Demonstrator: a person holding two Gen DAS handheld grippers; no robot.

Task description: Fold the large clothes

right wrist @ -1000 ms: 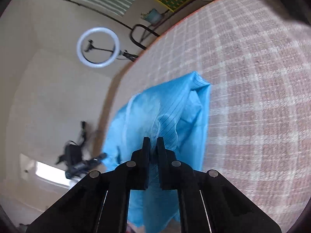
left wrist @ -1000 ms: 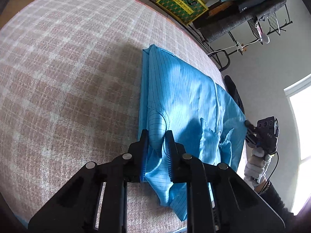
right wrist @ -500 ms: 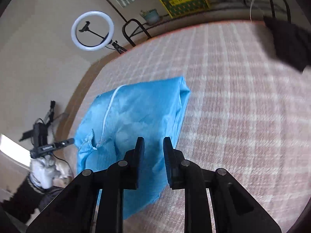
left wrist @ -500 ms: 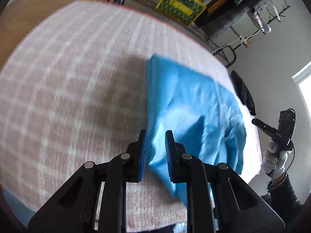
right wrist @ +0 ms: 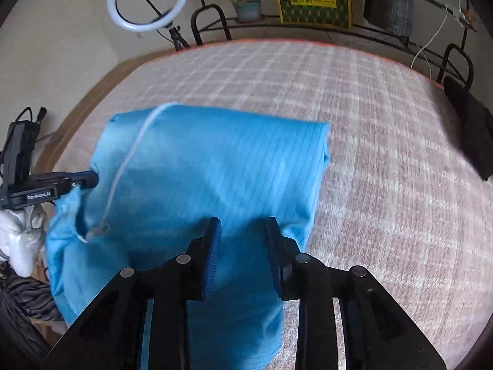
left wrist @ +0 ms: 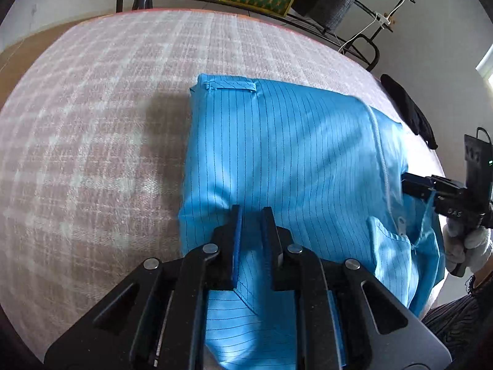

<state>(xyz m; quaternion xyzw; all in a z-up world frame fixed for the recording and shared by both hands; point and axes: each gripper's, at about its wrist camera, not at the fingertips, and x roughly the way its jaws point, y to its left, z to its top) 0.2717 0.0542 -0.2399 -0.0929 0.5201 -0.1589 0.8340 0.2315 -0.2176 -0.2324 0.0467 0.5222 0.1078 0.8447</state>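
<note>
A large blue striped garment [left wrist: 289, 154] with a white zipper lies folded on the pink checked bed [left wrist: 92, 123]; its near end hangs over the bed's front edge. My left gripper [left wrist: 251, 215] hovers over its near left part, jaws a little apart, nothing between them. My right gripper [right wrist: 243, 226] is open over the garment [right wrist: 200, 169] near its right edge. In the left wrist view the right gripper [left wrist: 413, 185] shows at the garment's right side. In the right wrist view the left gripper [right wrist: 87, 180] shows at the garment's left side.
A black cloth [left wrist: 409, 111] lies at the bed's right edge. Behind the bed stand a metal rack with a yellow-green box [right wrist: 311, 0], a potted plant [right wrist: 246, 9] and a ring light [right wrist: 148, 0].
Both grippers have let go of the garment, opened and pulled back. The garment has dropped and now lies flatter on the bed.
</note>
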